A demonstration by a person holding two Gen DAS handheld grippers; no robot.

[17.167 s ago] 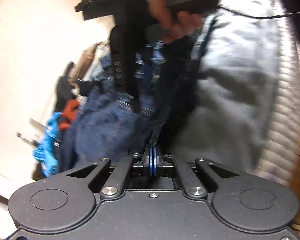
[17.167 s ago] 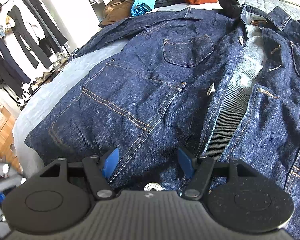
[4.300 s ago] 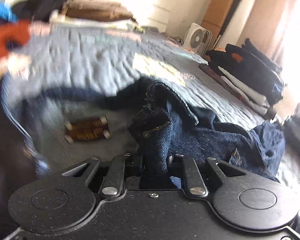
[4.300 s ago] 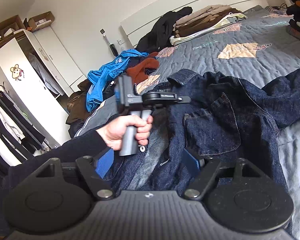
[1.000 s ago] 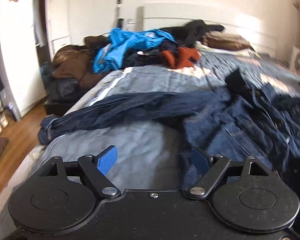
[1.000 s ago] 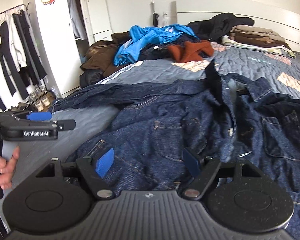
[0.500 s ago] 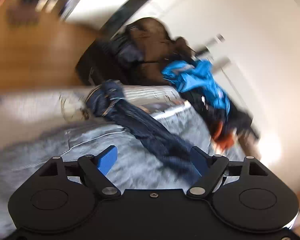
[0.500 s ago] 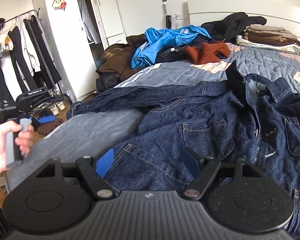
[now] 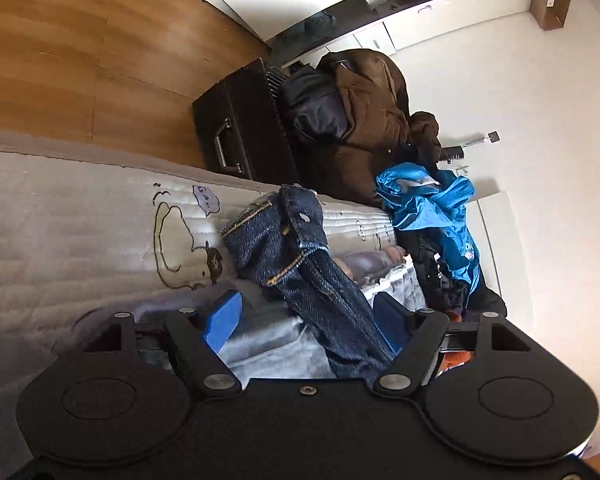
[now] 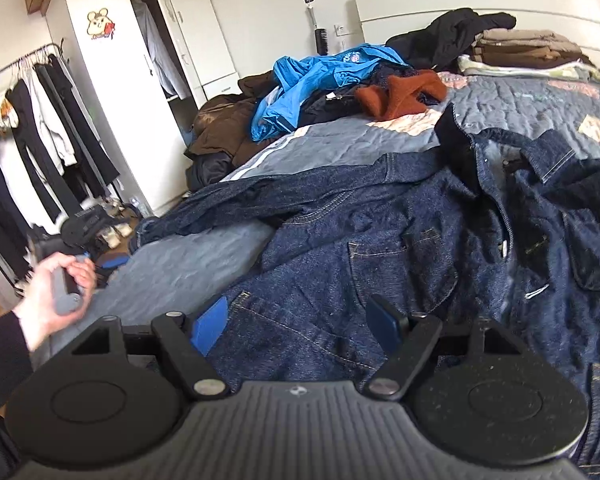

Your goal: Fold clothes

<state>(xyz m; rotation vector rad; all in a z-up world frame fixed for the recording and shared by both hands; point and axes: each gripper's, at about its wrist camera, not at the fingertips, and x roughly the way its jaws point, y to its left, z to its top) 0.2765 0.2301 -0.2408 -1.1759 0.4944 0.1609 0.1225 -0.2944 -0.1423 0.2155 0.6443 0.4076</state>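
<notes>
A dark blue denim jacket (image 10: 380,240) lies spread on the grey quilted bed (image 10: 188,268). Its left sleeve (image 10: 260,196) stretches to the bed's side edge. In the left wrist view that sleeve (image 9: 320,292) runs from its cuff (image 9: 276,228) back between the jaws of my left gripper (image 9: 306,322). The jaws are closing; the sleeve lies near the right pad and the left pad stands apart from it. My right gripper (image 10: 296,326) hovers open over the jacket's front hem with nothing gripped. A person's hand (image 10: 56,284) holds the left gripper at the bed's edge, blurred.
A blue jacket (image 10: 312,80), an orange sweater (image 10: 400,96) and dark clothes are piled at the bed's far left. Brown coats (image 9: 372,120) lie on a dark case (image 9: 240,128) beside the bed. Folded clothes (image 10: 528,48) sit by the headboard. A clothes rack (image 10: 32,128) stands left.
The left gripper has rolled on its side and come down to the bed's edge, so the sleeve near its cuff now lies between its narrowing jaws. The right gripper has barely moved.
</notes>
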